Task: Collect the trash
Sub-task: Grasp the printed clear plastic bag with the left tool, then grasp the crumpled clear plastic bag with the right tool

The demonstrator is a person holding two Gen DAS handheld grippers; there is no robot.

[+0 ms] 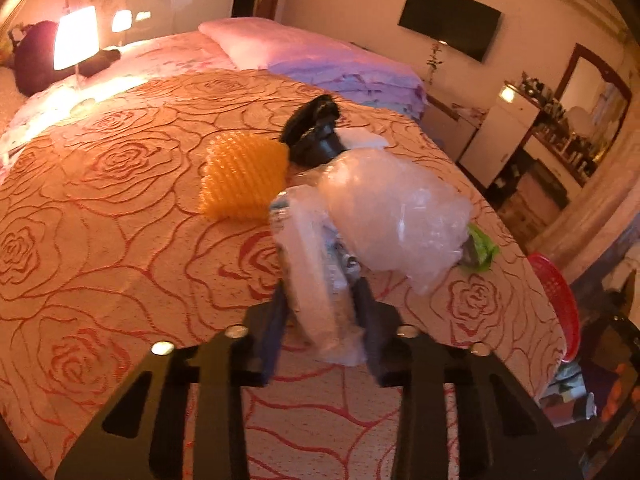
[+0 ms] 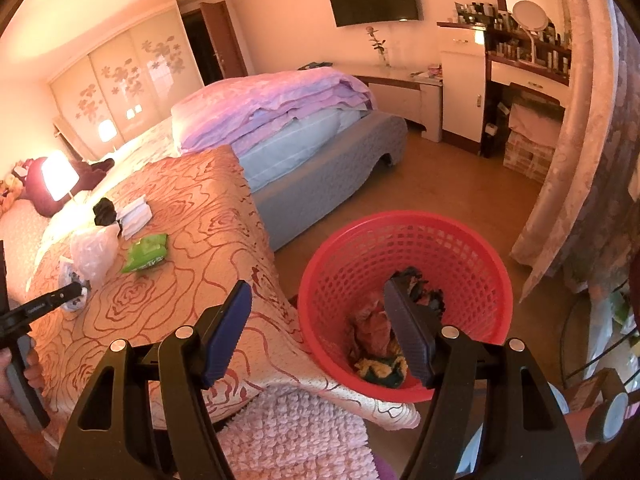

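In the left wrist view, the left hand-held gripper (image 1: 322, 300) is clamped on a crumpled clear plastic wrapper (image 1: 310, 280) that stands pinched between its two dark pads. Just beyond it, toward 1 o'clock, a puffy clear plastic bag (image 1: 394, 210) lies on the rose-patterned bedspread (image 1: 120, 208). An orange ribbed foam net (image 1: 244, 176) lies at 11 o'clock from the wrapper, and a black crumpled item (image 1: 310, 128) sits behind it at 12 o'clock, touching a white packet (image 1: 362, 138). A green wrapper (image 1: 482, 248) peeks out at 3 o'clock from behind the bag, and the rim of a red basket (image 1: 558, 304) shows past the bedspread's edge at 4 o'clock. In the right wrist view, the right hand-held gripper (image 2: 320, 330) has its pads wide apart and grips nothing; it hovers over the bedspread's corner and the red basket (image 2: 472, 264), which stands on the floor (image 2: 440, 184) at 2 o'clock and holds crumpled trash (image 2: 380, 344) of pink, yellow and dark colours. On the bedspread (image 2: 200, 216) at 10 o'clock lie the green wrapper (image 2: 146, 254), the clear plastic bag (image 2: 94, 252), the white packet (image 2: 136, 210) and the black item (image 2: 105, 211). The left hand-held gripper (image 2: 76, 296) enters at 9 o'clock, its tip at the clear wrapper (image 2: 68, 280) beside the bag.
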